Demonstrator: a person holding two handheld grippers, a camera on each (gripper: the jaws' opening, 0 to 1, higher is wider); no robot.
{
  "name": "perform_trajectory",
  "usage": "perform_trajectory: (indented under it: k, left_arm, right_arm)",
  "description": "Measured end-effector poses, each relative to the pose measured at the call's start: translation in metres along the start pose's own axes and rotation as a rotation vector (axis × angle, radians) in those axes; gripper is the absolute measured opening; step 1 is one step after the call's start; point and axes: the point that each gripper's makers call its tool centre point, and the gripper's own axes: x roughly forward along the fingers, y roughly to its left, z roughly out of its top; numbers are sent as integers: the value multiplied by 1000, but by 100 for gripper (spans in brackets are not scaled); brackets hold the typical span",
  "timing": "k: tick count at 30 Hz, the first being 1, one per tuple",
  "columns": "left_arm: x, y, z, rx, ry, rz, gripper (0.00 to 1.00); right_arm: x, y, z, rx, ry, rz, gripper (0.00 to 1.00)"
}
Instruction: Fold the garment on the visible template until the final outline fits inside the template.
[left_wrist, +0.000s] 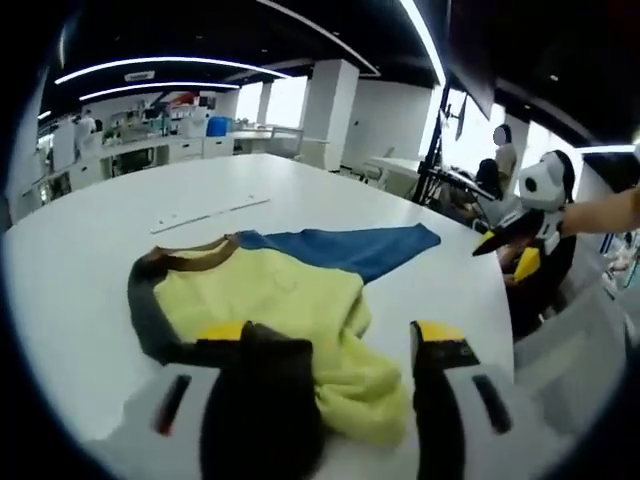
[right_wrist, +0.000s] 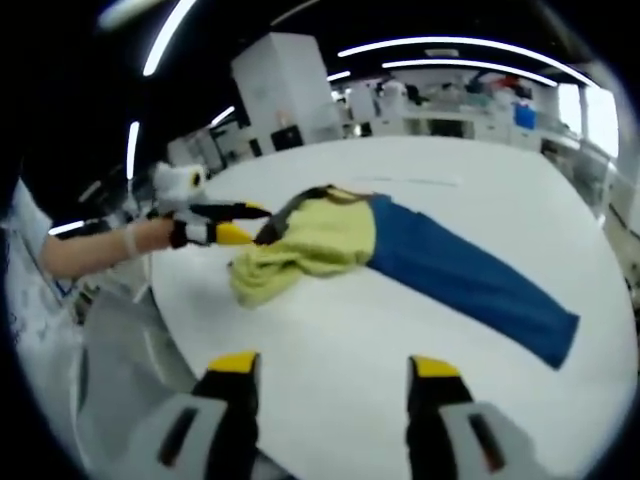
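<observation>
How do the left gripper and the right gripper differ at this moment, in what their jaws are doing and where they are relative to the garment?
The left gripper is at the garment, one jaw covered by dark fabric; the right gripper hangs over bare white table, touching nothing. The right gripper's jaws stand clearly apart and empty; the left gripper's grip state is unclear. Both have yellow-tipped black jaws.

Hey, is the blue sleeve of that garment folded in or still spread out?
Spread out: the blue sleeve lies flat across the white table, extending away from the bunched yellow body.
</observation>
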Motion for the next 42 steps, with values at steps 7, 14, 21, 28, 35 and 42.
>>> perform_trajectory:
  k: [7, 14, 21, 28, 35, 42]
  left_arm:
    - [-20, 12, -2, -114, -32, 5, 77]
    - [-38, 35, -10, -232, -58, 49, 75]
    - [-54, 57, -34, -408, -73, 144, 61]
    - [-63, 72, -68, -500, -34, 216, 46]
    - [-66, 73, -93, -560, -8, 248, 29]
    - [-63, 68, -94, -585, -5, 251, 17]
  right_arm:
    - [1, 0, -1, 2, 1, 3, 57]
    - [2, 3, -3, 3, 5, 13, 57]
    - [1, 5, -5, 8, 6, 12, 57]
    - [1, 7, -7, 12, 10, 15, 57]
    - [2, 10, -10, 18, 14, 16, 57]
    - [1, 9, -11, 23, 14, 11, 56]
